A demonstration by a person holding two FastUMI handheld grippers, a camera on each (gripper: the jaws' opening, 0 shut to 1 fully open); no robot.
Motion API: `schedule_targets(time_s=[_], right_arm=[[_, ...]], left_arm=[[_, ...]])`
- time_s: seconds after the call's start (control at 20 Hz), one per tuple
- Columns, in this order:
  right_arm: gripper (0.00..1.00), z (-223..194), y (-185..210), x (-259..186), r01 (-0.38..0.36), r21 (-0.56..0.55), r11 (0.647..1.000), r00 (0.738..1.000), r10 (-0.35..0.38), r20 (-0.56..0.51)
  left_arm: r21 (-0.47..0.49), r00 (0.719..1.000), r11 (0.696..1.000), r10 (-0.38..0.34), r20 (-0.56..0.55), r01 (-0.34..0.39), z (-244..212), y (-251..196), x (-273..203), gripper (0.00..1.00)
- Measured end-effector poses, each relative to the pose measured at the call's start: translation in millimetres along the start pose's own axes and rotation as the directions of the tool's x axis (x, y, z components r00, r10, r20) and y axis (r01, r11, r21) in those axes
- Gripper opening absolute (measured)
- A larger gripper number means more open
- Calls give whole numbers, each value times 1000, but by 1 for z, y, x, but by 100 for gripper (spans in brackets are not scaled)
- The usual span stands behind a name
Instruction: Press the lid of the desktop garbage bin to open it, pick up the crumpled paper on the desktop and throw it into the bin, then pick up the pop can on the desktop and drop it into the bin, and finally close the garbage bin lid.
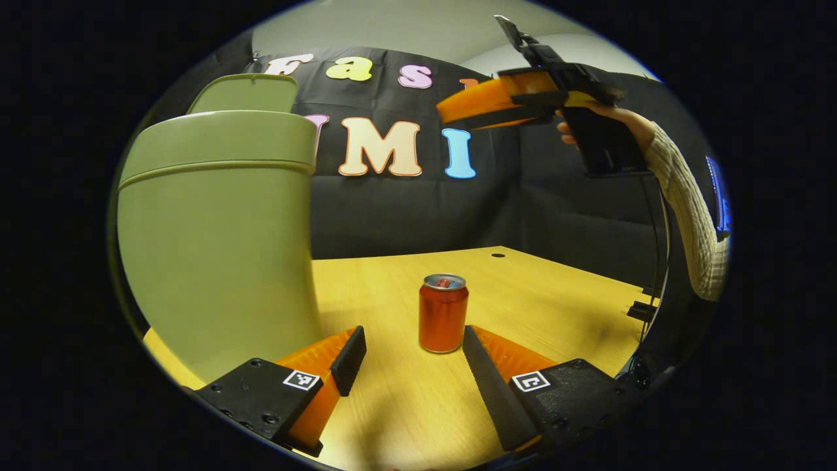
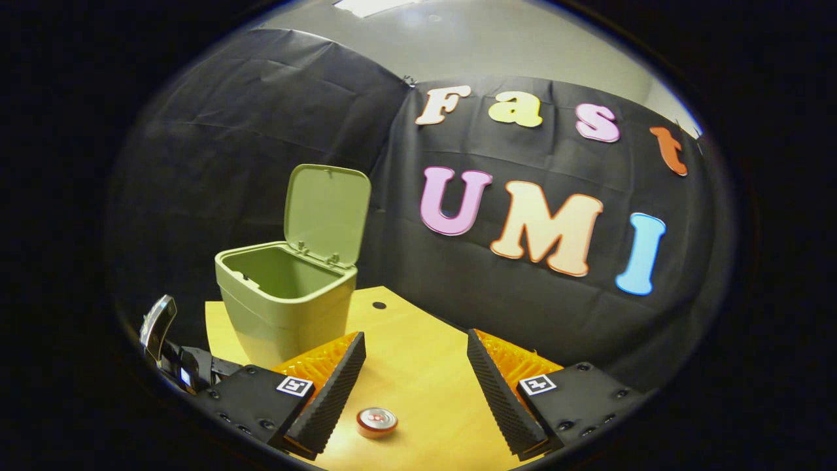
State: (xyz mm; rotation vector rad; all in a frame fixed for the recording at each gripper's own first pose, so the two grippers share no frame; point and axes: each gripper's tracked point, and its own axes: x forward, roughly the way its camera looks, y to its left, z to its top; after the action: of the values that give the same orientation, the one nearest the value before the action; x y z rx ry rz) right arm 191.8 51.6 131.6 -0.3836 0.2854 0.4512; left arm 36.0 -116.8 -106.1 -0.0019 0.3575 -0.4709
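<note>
1. Left gripper [image 1: 413,356] sitting low over the table [image 1: 575,307] with fingers spread wide and holding nothing — pop can [image 1: 443,313] standing upright just ahead of the gap, not yet between the pads.
2. Right gripper [image 2: 416,373] hovering high with fingers apart, gripping nothing, looking down on the can's top.
3. Risking a tip-over: closing off-centre, or nudging the can with one finger first, likely knocking it flat and sending it rolling toward the table edge.
4. Risking a clip against the bin [image 2: 288,301] standing close on the left during the lift — rim sitting well above the can.
5. Lid [image 2: 327,212] standing upright and open; bumping it possibly shutting it too soon.
6. Can looking red, smooth, undented, silver top with a tab — thin wall probably denting under a hard squeeze.
7. Crumpled paper possibly lying inside the bin already; interior too shadowed for telling.
</note>
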Motion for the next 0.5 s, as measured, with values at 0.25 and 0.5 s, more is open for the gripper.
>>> schedule_targets(time_s=[0.25,0.5], right_arm=[[99,-59,-38,-33,77,70,995,995,-72,-67],[98,-98,-38,-54,95,103,990,992,-85,-98]], left_arm=[[31,999,999,-36,-14,37,10,-13,35,91],[38,999,999,-26,-22,27,7,-18,62,90]])
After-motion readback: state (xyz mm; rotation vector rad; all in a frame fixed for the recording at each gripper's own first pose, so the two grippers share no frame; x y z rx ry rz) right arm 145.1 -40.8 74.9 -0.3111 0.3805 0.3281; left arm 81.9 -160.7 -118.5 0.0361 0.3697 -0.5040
